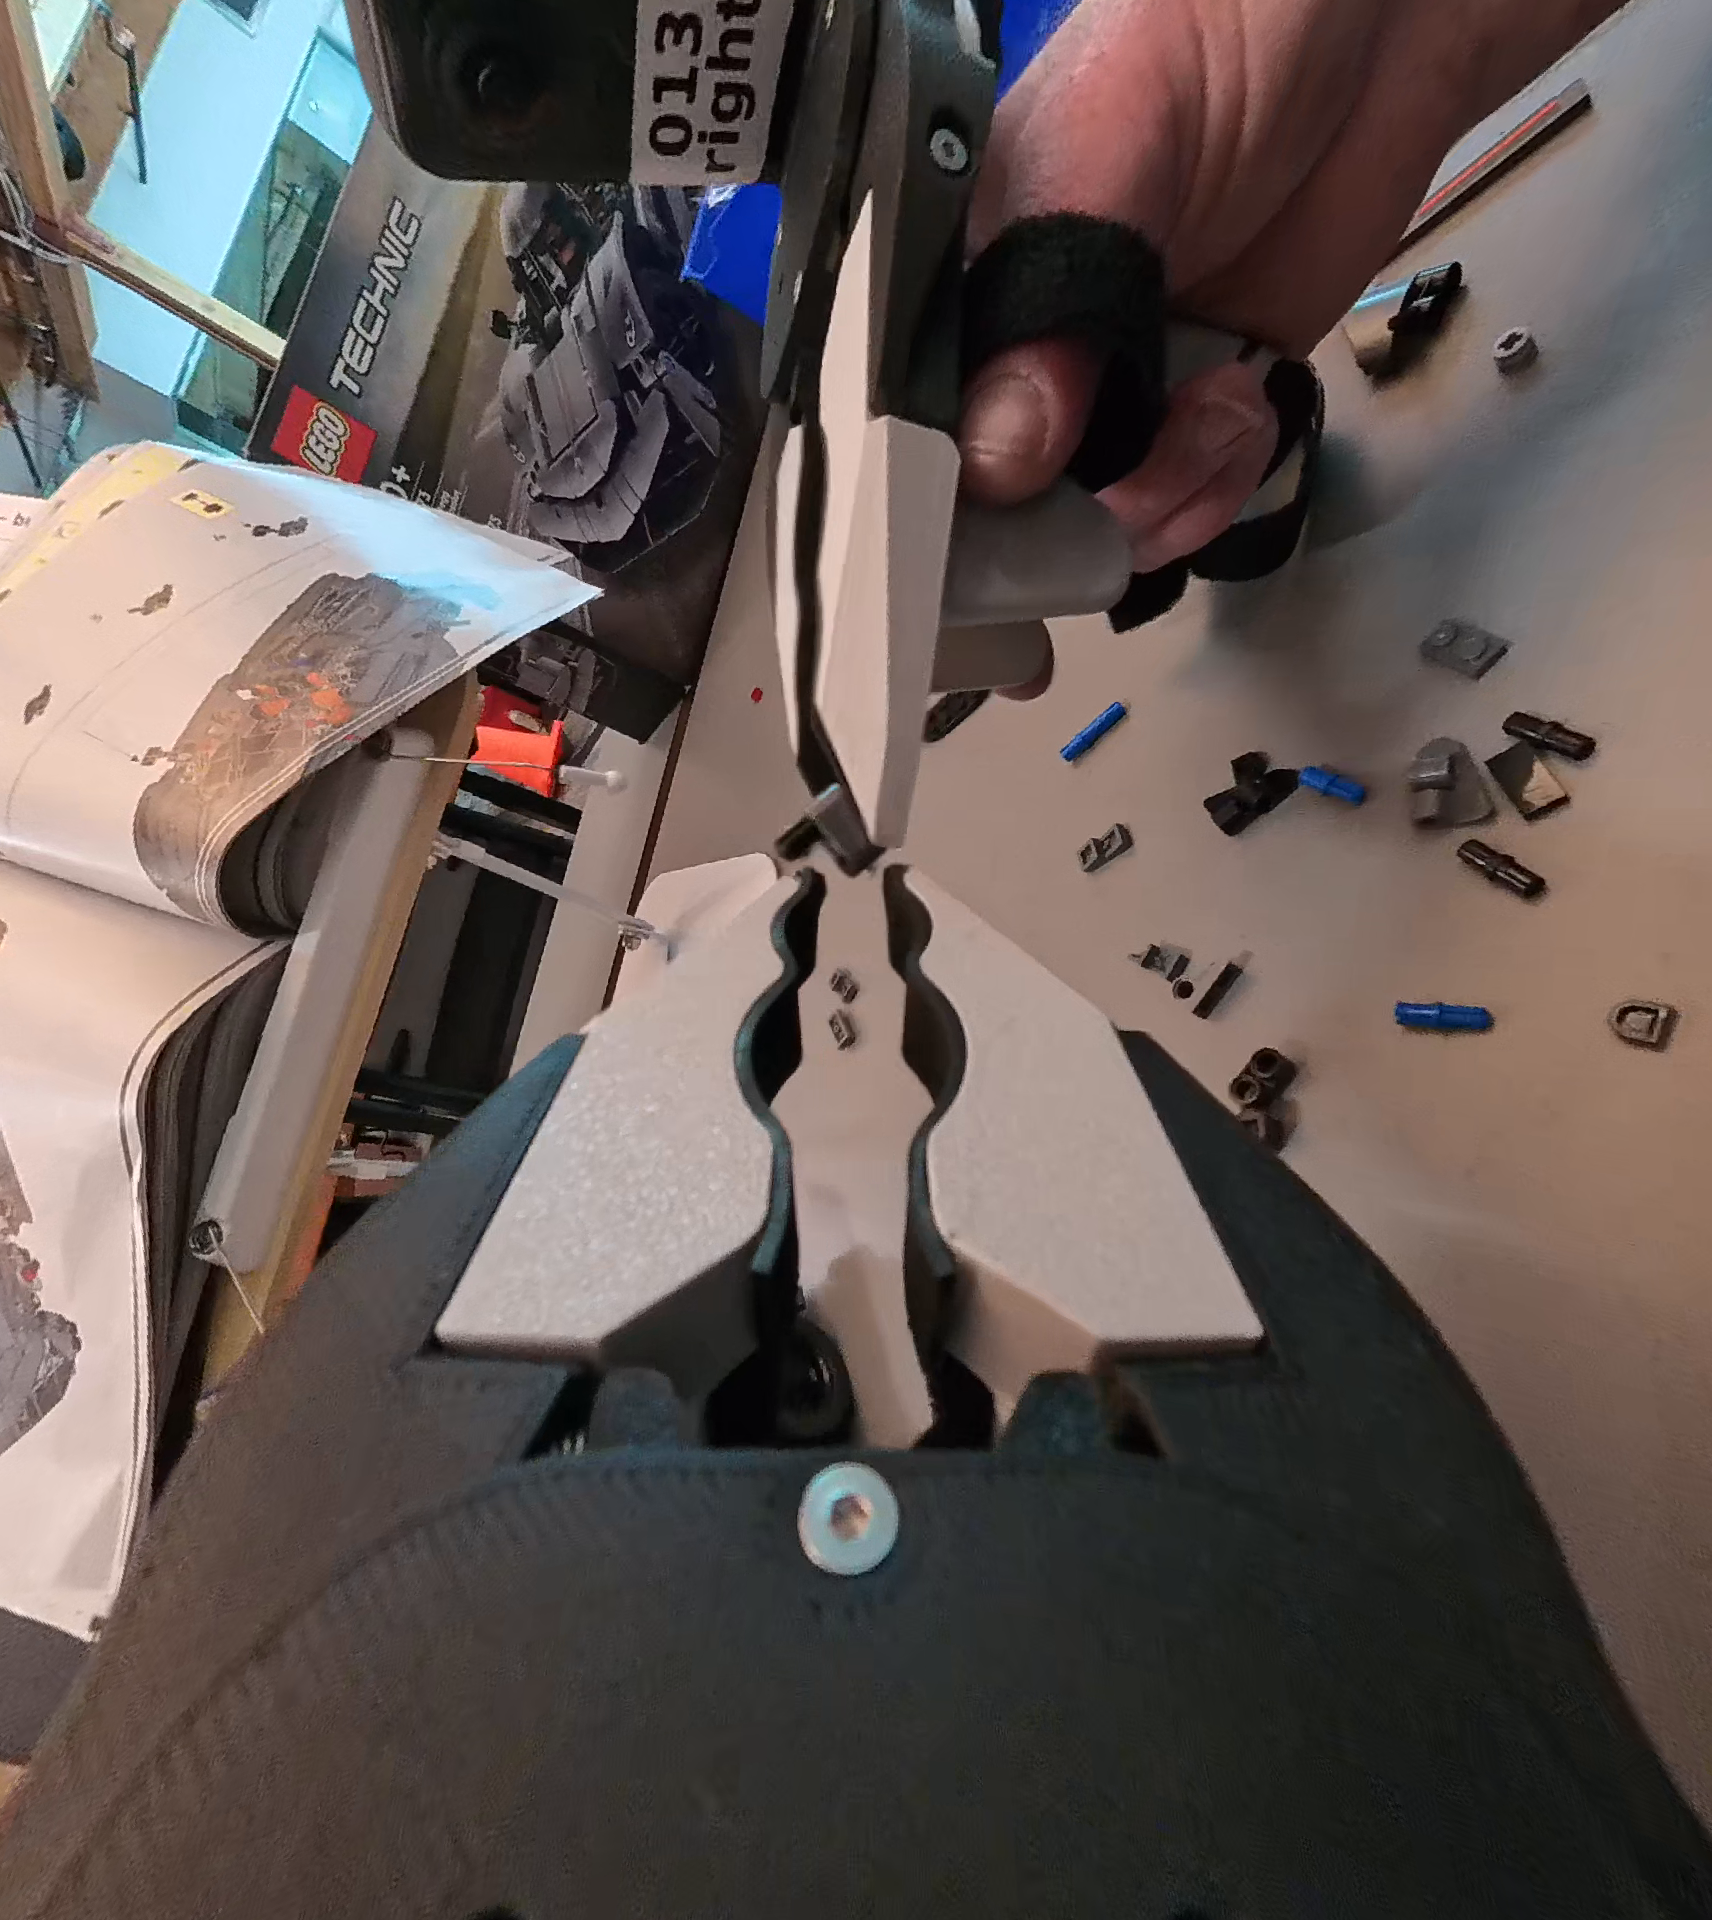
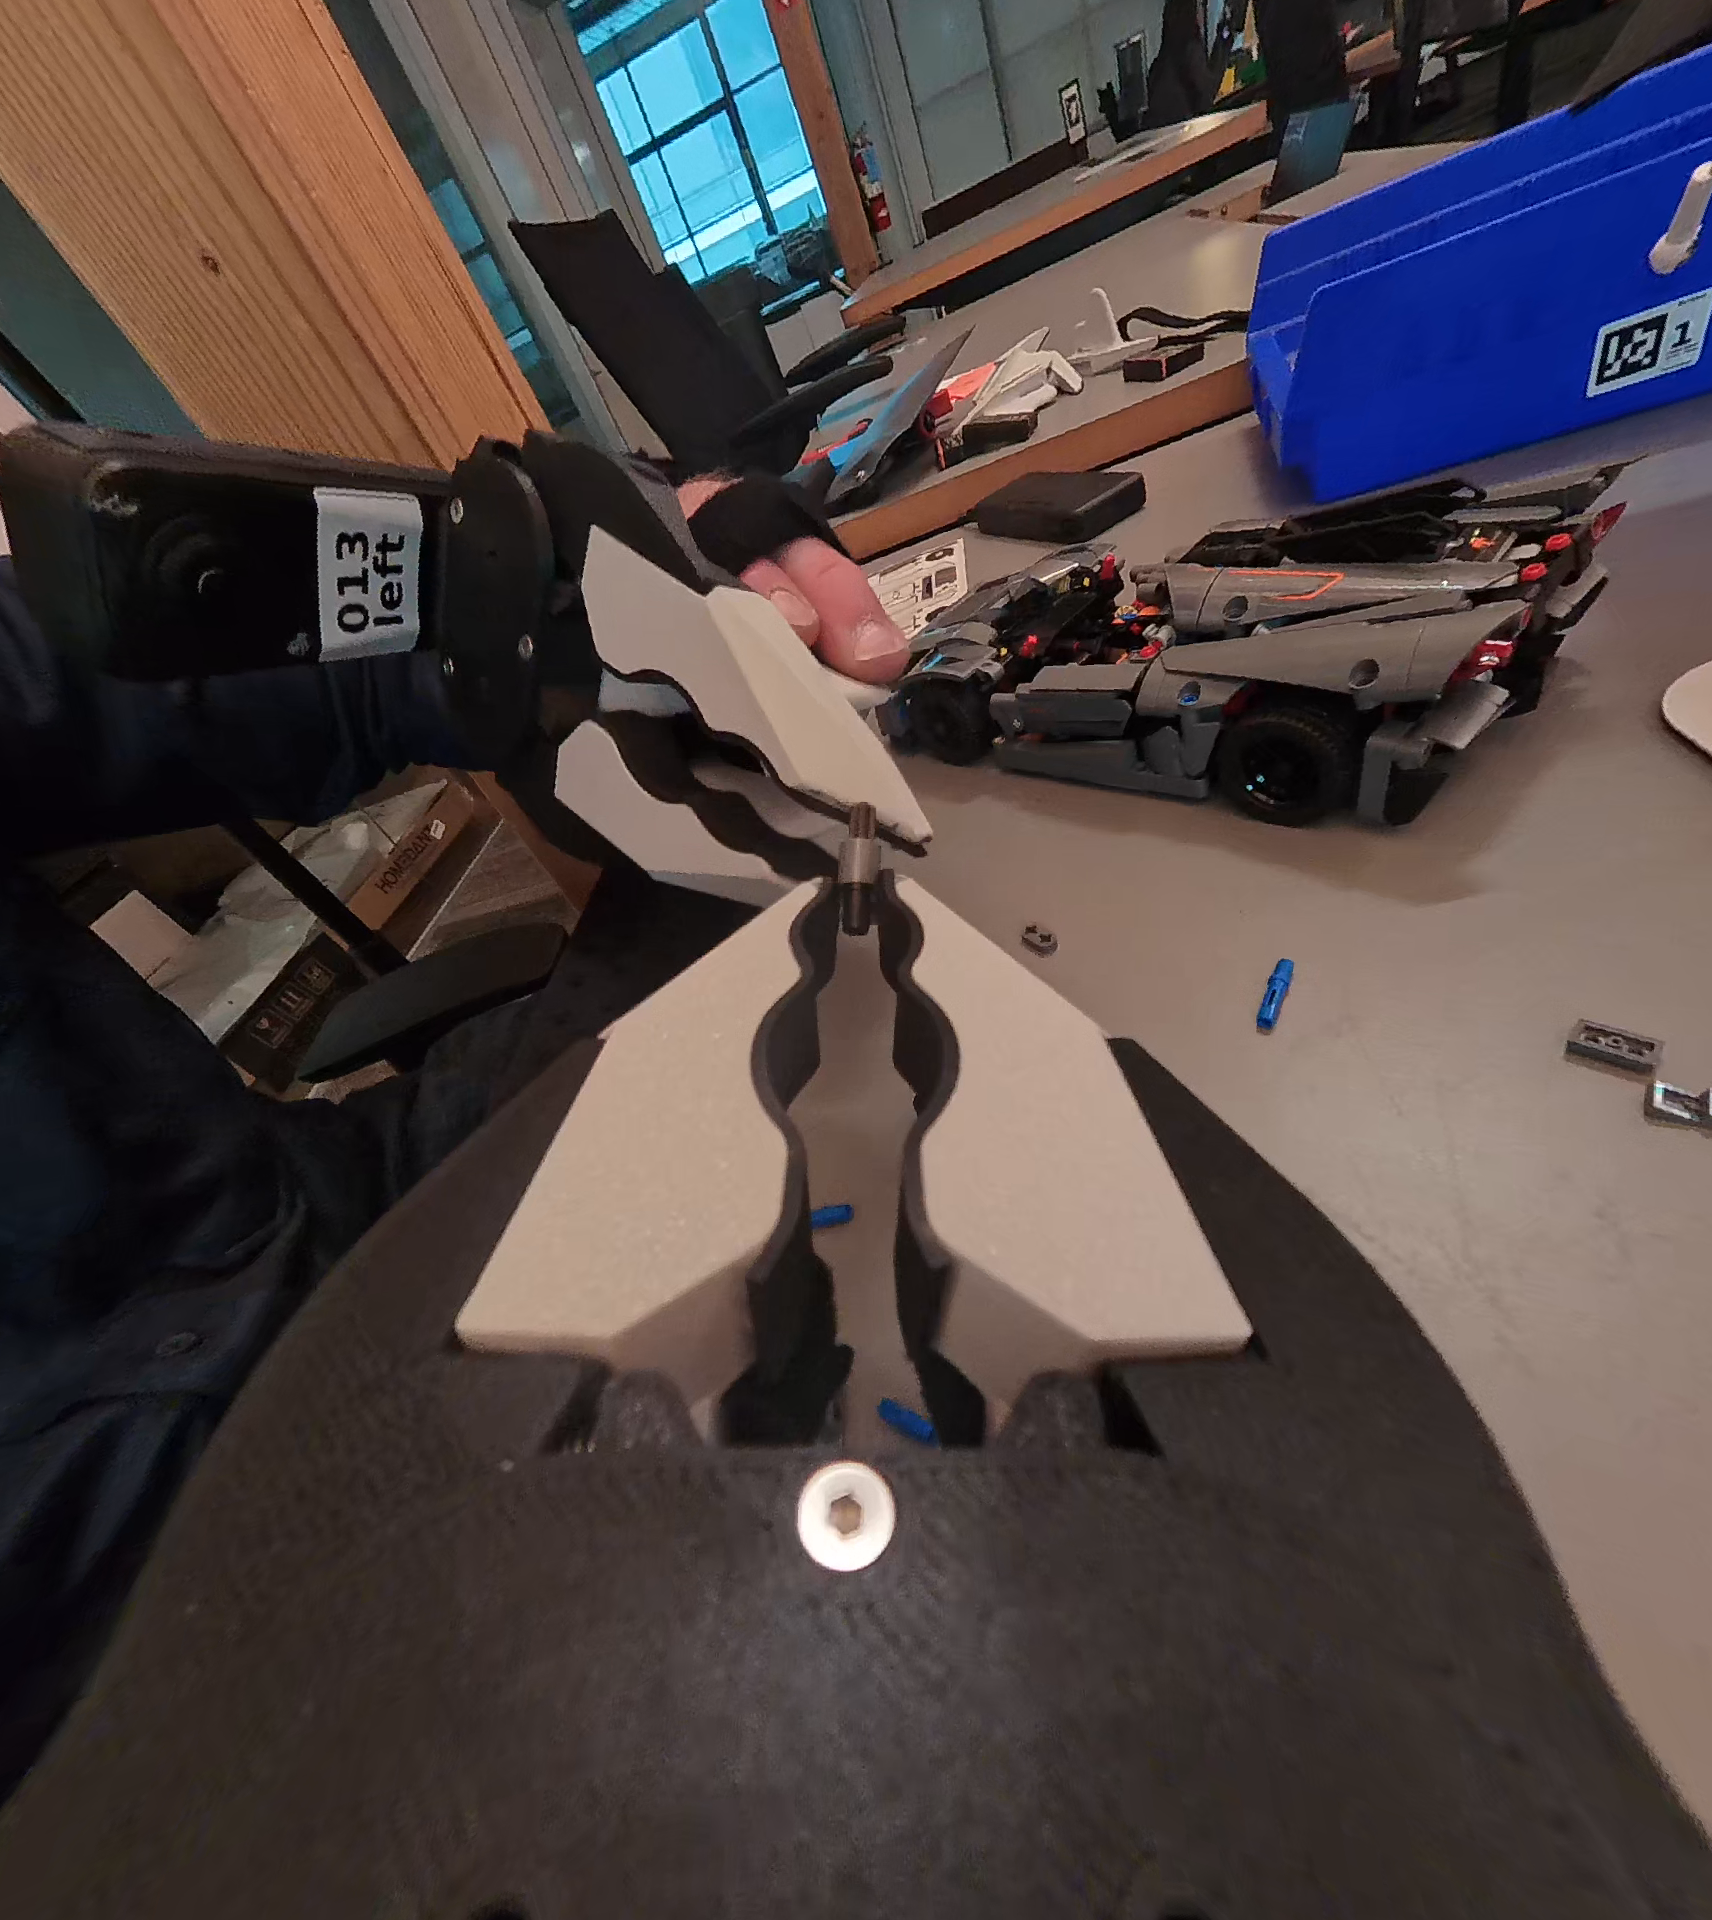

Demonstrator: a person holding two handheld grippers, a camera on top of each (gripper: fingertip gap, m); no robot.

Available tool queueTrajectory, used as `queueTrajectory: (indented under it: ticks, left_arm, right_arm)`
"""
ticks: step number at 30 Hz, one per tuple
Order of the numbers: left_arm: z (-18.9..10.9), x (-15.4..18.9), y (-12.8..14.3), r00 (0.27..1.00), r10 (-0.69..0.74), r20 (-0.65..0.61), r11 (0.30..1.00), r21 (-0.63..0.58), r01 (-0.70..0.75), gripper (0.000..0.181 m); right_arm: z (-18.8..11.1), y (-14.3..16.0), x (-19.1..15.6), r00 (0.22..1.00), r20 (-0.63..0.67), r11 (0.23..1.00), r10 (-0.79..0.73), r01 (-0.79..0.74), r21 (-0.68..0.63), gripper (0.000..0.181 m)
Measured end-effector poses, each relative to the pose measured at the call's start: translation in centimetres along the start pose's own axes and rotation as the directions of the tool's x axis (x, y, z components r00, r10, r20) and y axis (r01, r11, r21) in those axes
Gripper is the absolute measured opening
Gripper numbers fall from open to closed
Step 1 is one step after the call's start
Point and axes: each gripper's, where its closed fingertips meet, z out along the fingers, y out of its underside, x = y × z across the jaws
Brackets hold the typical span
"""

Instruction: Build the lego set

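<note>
Right hand-held gripper (image 2: 857, 904) pinches a small grey pin (image 2: 857, 868); the left hand-held gripper (image 1: 836, 868) meets its other end, nearly shut, grip unclear. Push slowly and straight. Loose pieces (image 1: 1434, 1013) dot the grey worktop (image 2: 1351, 1299), near the lego car (image 2: 1247, 665).

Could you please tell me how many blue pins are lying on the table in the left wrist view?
3: one nearest the right tongs, one against a black piece, one lower right. More may be hidden.
</note>
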Motion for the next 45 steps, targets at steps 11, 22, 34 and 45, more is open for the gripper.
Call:
queueTrajectory:
  ticks: [11,22,34,45]
  left_arm:
    - [0.1,0.4,-0.3,0.998,0.058,0.024,0.998,-0.019,-0.058,0.012]
    - [-0.1,0.6,-0.6,0.994,0.109,0.019,0.994,-0.012,-0.109,0.007]
    - [-0.2,0.3,-0.5,0.996,0.085,0.017,0.996,-0.011,-0.085,0.006]
    - [0.0,0.6,0.0,0.994,0.107,-0.007,0.994,-0.028,-0.107,0.006]
  right_arm:
    - [0.3,0.3,-0.2,1.0,0.013,1.0,0.018,-0.018,-0.015,0.004]
    - [0.2,0.3,-0.8,0.983,0.11,0.989,0.15,-0.149,-0.011,0.009]
    - [0.0,0.0,-0.9,0.975,0.128,0.983,0.181,-0.182,-0.006,0.019]
    - [-0.6,-0.2,-0.1,0.983,0.082,0.986,0.164,-0.165,0.008,0.012]
